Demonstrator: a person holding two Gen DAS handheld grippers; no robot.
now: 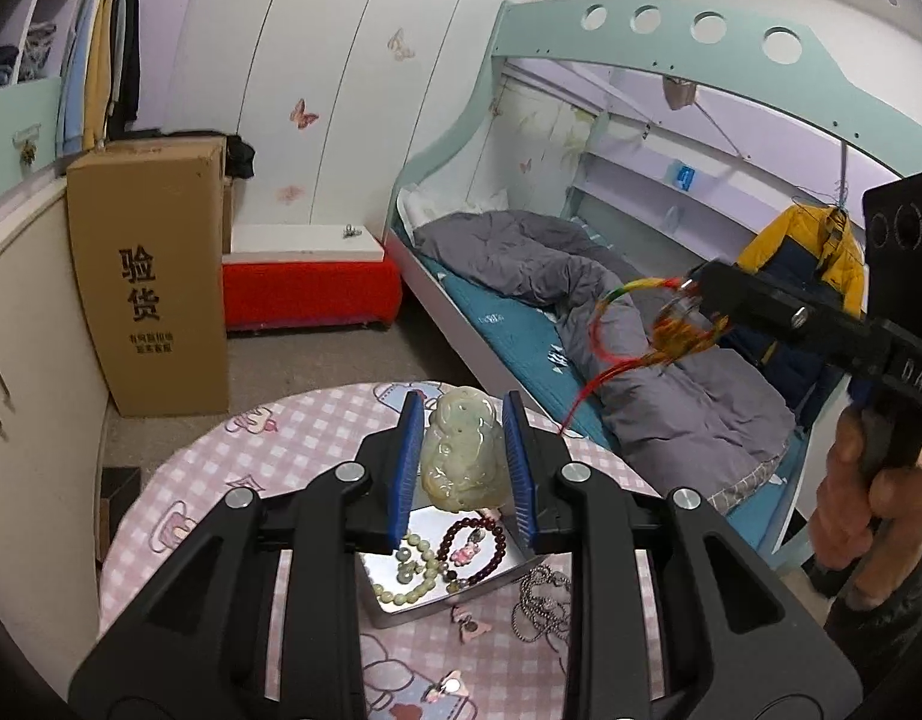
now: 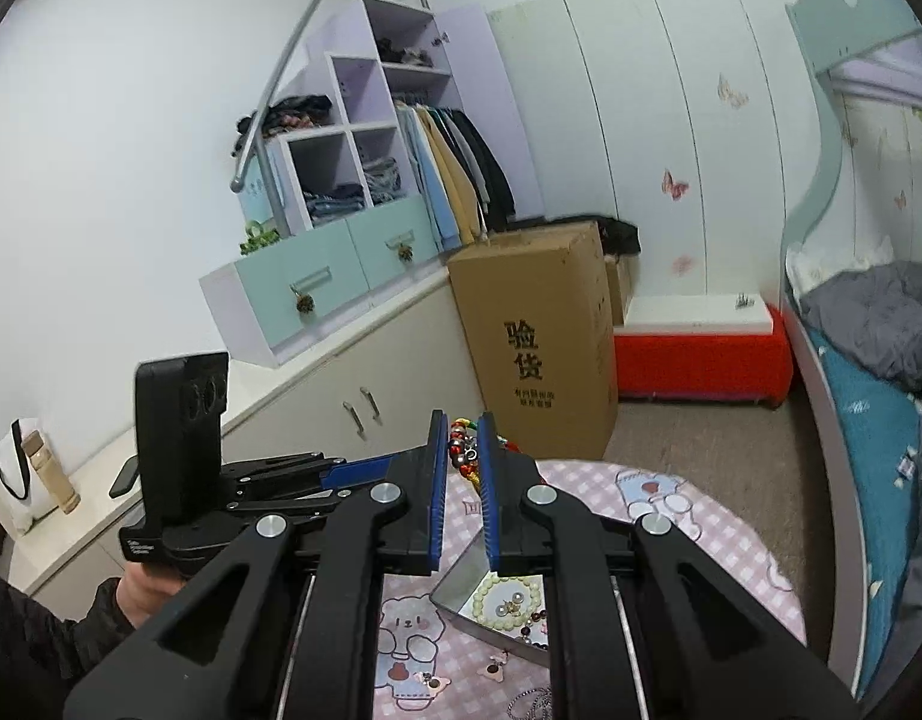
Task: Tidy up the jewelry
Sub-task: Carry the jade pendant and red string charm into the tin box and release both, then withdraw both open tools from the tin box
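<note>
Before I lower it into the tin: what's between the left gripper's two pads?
The pale jade pendant, clamped between the left gripper pads above the tin, in the left wrist view.

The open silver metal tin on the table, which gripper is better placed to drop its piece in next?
Left, probably. The left gripper holds the pale green carved jade pendant directly above the open silver metal tin, while the right gripper holds its multicoloured braided cord bracelet off over the bed.

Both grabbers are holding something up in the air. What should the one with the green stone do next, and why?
Probably lower the jade pendant into the metal tray. The left gripper has its jaws shut on it right above the tray, where bead bracelets already lie. The right gripper holds a colourful cord bracelet off to the side, so the way down looks free.
</note>
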